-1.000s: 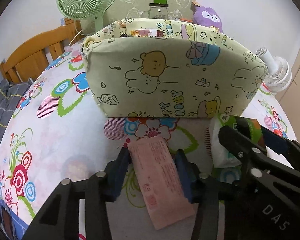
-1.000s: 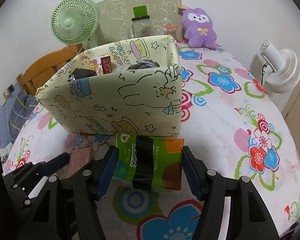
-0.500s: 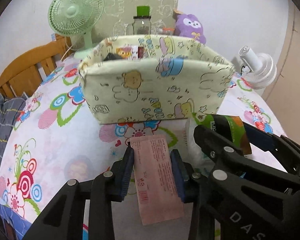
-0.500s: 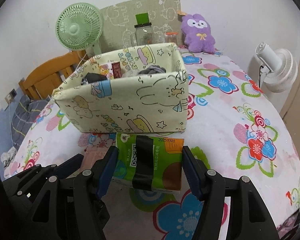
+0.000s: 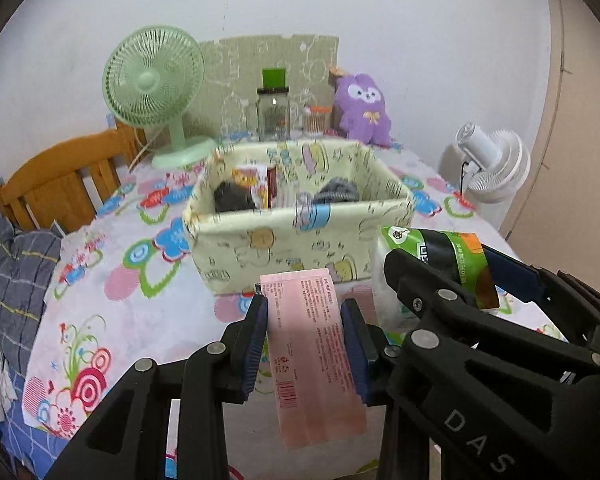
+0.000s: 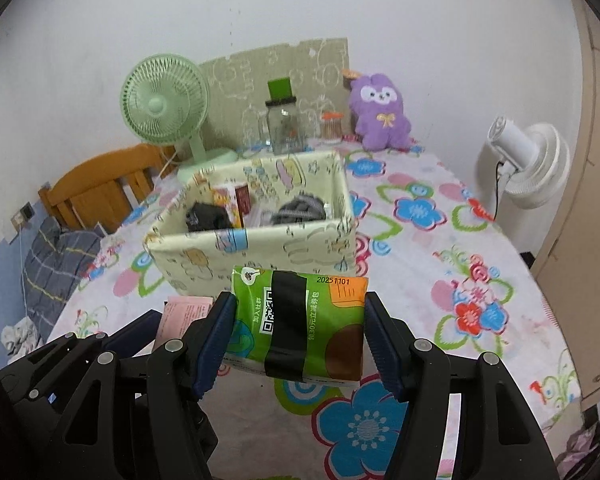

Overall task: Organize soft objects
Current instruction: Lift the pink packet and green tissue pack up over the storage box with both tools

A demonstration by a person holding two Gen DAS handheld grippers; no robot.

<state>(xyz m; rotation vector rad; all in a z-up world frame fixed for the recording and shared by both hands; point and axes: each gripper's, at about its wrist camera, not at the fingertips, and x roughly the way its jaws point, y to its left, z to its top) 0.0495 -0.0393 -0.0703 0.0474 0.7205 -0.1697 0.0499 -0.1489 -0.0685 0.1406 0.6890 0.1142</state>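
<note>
My left gripper (image 5: 304, 316) is shut on a pink tissue pack (image 5: 312, 344) and holds it above the table, in front of the pale yellow cartoon-print fabric box (image 5: 284, 244). My right gripper (image 6: 300, 320) is shut on a green tissue pack (image 6: 300, 320), also raised in front of the box (image 6: 260, 248). The green pack shows at the right in the left wrist view (image 5: 440, 264). The pink pack shows at the left in the right wrist view (image 6: 184, 314). The box holds dark rolled cloth items (image 6: 300, 208) and a small carton (image 6: 232, 200).
A green desk fan (image 6: 168, 112), a glass jar (image 6: 286, 124) and a purple plush toy (image 6: 380, 112) stand at the table's back. A white fan (image 6: 532, 164) is at the right edge. A wooden chair (image 6: 100, 188) with grey cloth stands at the left.
Both grippers have lifted their tissue packs up and back from the table. The box now looks lower and farther away, and its inside shows.
</note>
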